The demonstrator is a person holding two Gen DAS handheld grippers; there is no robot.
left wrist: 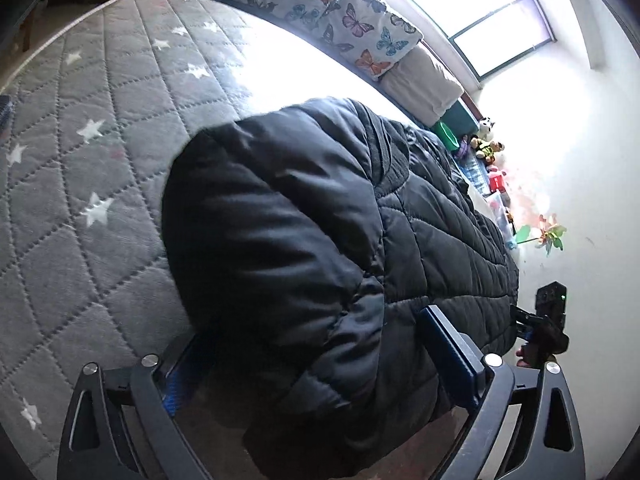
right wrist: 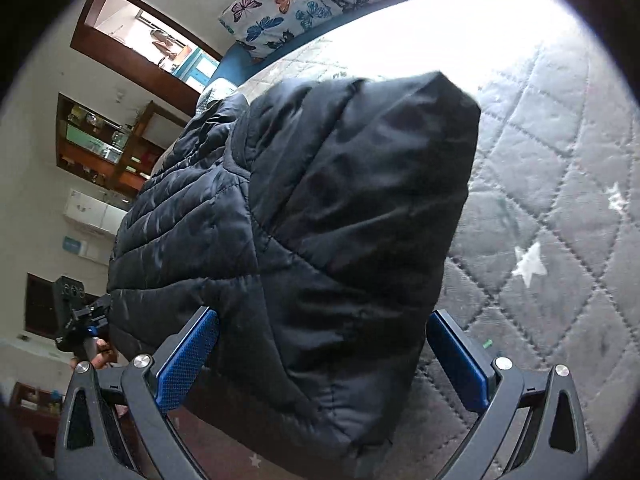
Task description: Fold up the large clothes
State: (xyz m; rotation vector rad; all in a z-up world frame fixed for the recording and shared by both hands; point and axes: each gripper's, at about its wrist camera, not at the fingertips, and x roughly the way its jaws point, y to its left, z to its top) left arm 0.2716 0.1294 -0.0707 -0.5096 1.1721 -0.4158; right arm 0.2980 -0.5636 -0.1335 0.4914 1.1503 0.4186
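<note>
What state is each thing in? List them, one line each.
Black puffer jacket: folded into a bulky bundle on the quilt.
Left tool: wide open, jacket between its fingers.
Right tool: open, jacket between its fingers.
Star quilt: spread flat.
Butterfly pillow: lying at the bed's edge.

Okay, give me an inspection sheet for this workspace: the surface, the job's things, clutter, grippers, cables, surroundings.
Surface: grey quilted bedcover with white stars.
Job's things: black puffer jacket lying bunched on the bedcover.
Clutter: toys and small items along the wall edge.
Grippers: left gripper wide open, jacket between its fingers; right gripper spread around the jacket, grip unclear.
Cables: nothing seen.
Surroundings: butterfly pillows, bright window, wooden shelves.
</note>
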